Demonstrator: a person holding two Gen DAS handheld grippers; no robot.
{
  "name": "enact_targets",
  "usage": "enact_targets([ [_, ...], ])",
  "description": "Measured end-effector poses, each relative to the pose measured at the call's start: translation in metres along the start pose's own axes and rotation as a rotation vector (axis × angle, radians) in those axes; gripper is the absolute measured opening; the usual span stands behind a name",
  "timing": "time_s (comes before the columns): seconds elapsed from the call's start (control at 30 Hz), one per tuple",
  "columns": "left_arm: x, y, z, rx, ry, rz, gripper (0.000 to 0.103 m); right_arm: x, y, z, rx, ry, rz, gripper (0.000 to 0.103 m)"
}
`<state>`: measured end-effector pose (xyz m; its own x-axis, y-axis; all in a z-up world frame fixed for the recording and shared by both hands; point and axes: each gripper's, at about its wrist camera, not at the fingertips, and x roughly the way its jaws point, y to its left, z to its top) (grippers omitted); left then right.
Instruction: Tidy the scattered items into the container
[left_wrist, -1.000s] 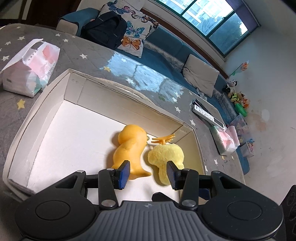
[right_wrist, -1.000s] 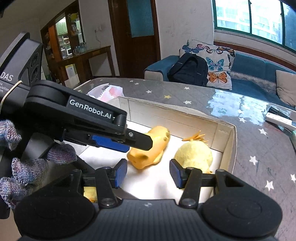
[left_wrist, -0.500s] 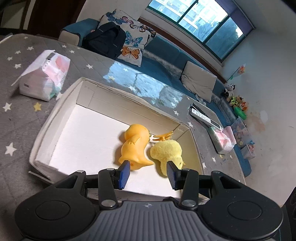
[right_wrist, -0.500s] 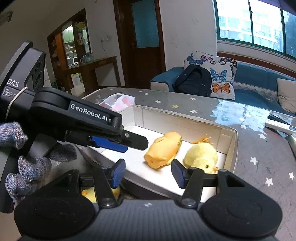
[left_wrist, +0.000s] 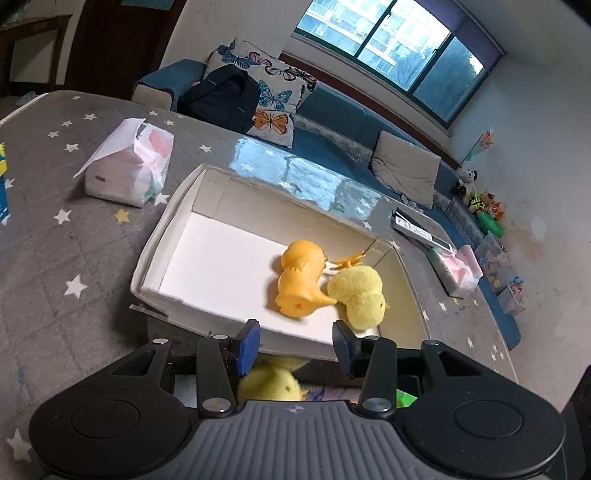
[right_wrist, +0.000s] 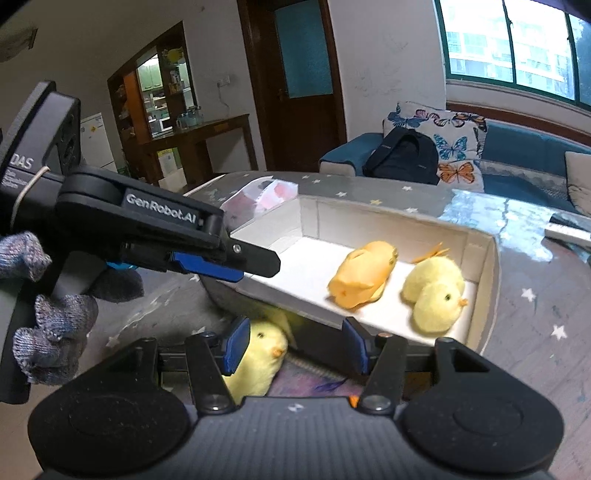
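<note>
Both claws hang released and empty just short of the white box's near wall: the left claw (left_wrist: 295, 345) with its blue pads parted, the right claw (right_wrist: 293, 345) likewise spread. The left claw also shows in the right wrist view, reaching in from the left toward the box's near corner, gripped by a hand (right_wrist: 44, 325) in a grey knit glove. Below and between the claws, outside the box (left_wrist: 162, 240), a pale yellow plush chick (right_wrist: 258, 354) lies on the tabletop (left_wrist: 66, 236) close against the near wall. Inside, an orange rubber duck (left_wrist: 301, 284) and a second yellow plush chick (left_wrist: 360, 297) lie touching at the right end; the box's left half is bare white floor. A pink-and-white tissue pack (left_wrist: 129, 166) sits well left of the box on the grey, star-printed cover. Beyond are a blue sofa (left_wrist: 332, 122), butterfly cushions, a black backpack (left_wrist: 221, 99) and a window.
</note>
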<state>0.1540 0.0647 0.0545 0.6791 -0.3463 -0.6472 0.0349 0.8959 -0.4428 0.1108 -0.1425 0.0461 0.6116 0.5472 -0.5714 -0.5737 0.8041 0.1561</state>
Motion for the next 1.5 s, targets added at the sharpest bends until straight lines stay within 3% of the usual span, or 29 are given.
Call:
enact_targets([
  [0.37, 0.001, 0.014, -0.023, -0.021, 0.046, 0.006, 0.046, 0.013, 0.018, -0.014, -0.009, 0.043, 0.047, 0.057],
  [0.4, 0.002, 0.016, -0.024, -0.025, 0.051, 0.003, 0.046, 0.015, 0.019, -0.015, -0.01, 0.047, 0.05, 0.06],
  [0.43, 0.003, 0.017, -0.026, -0.028, 0.054, 0.003, 0.046, 0.017, 0.02, -0.015, -0.012, 0.051, 0.053, 0.074],
  [0.5, 0.004, 0.018, -0.028, -0.029, 0.059, 0.001, 0.046, 0.02, 0.025, -0.017, -0.028, 0.049, 0.049, 0.081],
  [1.1, 0.018, 0.031, -0.033, -0.048, 0.102, -0.019, 0.046, 0.055, 0.032, -0.03, 0.017, 0.123, 0.067, 0.075],
  [1.5, 0.025, 0.037, -0.037, -0.104, 0.13, -0.04, 0.044, 0.064, 0.03, -0.033, 0.036, 0.153, 0.074, 0.058],
])
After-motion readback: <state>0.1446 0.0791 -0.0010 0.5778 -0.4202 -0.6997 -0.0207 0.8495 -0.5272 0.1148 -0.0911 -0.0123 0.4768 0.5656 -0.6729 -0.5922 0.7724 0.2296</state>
